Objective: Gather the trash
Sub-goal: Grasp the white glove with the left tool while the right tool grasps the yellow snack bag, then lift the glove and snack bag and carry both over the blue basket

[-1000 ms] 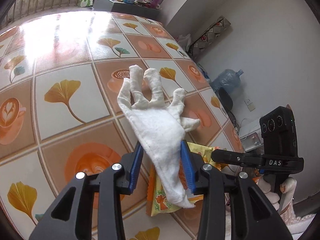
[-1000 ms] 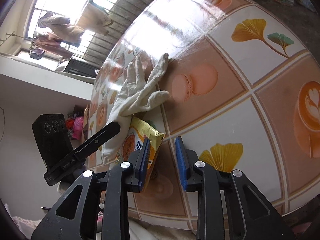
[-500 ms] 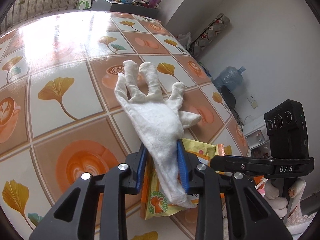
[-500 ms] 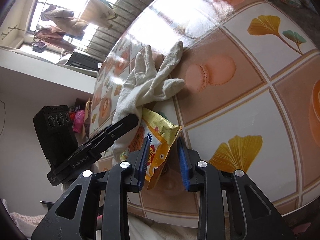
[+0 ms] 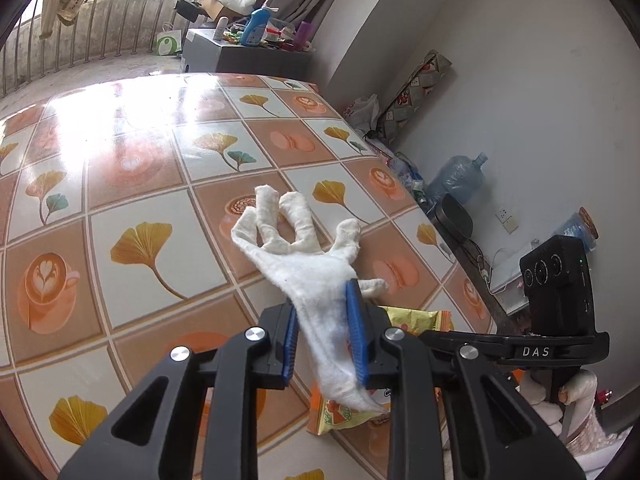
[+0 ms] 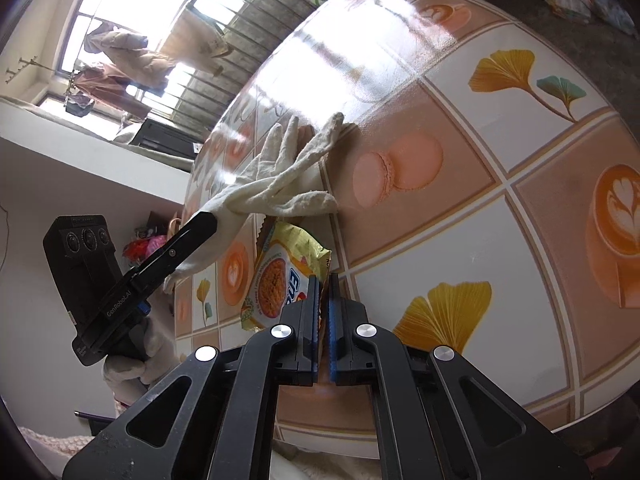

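A white cloth glove (image 5: 304,264) lies on the tiled table with its fingers spread away from me. My left gripper (image 5: 322,334) is shut on the glove's cuff end. The glove also shows in the right wrist view (image 6: 276,184). A yellow snack wrapper (image 6: 280,276) lies flat beside the glove, partly under it in the left wrist view (image 5: 404,320). My right gripper (image 6: 324,304) is shut on the wrapper's near edge. The left gripper's body (image 6: 136,276) shows at the left of the right wrist view.
The table (image 5: 132,200) has a glossy cover printed with coffee cups and ginkgo leaves; its right edge drops to the floor. A water jug (image 5: 460,178) and bags stand by the wall. A cluttered cabinet (image 5: 244,48) stands beyond the far edge.
Both grippers have closed: the left one onto the glove's cuff, the right one onto the wrapper's edge. The glove's cuff end is lifted slightly.
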The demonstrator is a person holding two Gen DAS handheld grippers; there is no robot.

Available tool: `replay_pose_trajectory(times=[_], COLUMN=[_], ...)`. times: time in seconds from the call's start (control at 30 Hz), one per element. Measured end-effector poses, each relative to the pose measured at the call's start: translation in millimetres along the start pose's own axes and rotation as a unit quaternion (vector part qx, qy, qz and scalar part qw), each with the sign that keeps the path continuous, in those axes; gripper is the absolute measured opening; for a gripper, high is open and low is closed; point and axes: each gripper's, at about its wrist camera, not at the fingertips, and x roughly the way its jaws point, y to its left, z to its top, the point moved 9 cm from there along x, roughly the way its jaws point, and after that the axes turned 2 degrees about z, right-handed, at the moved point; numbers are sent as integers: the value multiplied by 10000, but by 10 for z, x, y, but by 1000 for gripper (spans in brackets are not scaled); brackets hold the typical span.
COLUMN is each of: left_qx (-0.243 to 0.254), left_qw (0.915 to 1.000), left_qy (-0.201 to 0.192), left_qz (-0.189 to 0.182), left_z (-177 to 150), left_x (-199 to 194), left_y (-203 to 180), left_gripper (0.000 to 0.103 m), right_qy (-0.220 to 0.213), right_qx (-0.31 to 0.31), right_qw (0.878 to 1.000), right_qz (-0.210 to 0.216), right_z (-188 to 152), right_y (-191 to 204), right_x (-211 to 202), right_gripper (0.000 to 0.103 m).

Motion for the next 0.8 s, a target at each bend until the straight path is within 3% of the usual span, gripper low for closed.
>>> replay_pose_trajectory(times=[0.17,0.43,0.8], left_qx=[187,745,1730], left_qw=[9994,9947,9786], left_qy=[-279,-684,-781], left_qz=[0,-187,-793], left_z=[222,639,1098], left_x=[-141,-323,-196], left_y=[-52,-477,-1479], left_gripper=[12,10,10], right_qy=[-242,-1046,-2508], right_qx=[44,154,602], right_qw=[9997,9940,9661], right_qz=[73,276,-57], right_z=[5,146,314], right_y=[-16,-54,-533], right_x=[-121,-621,-1601], right_gripper=[2,1,1])
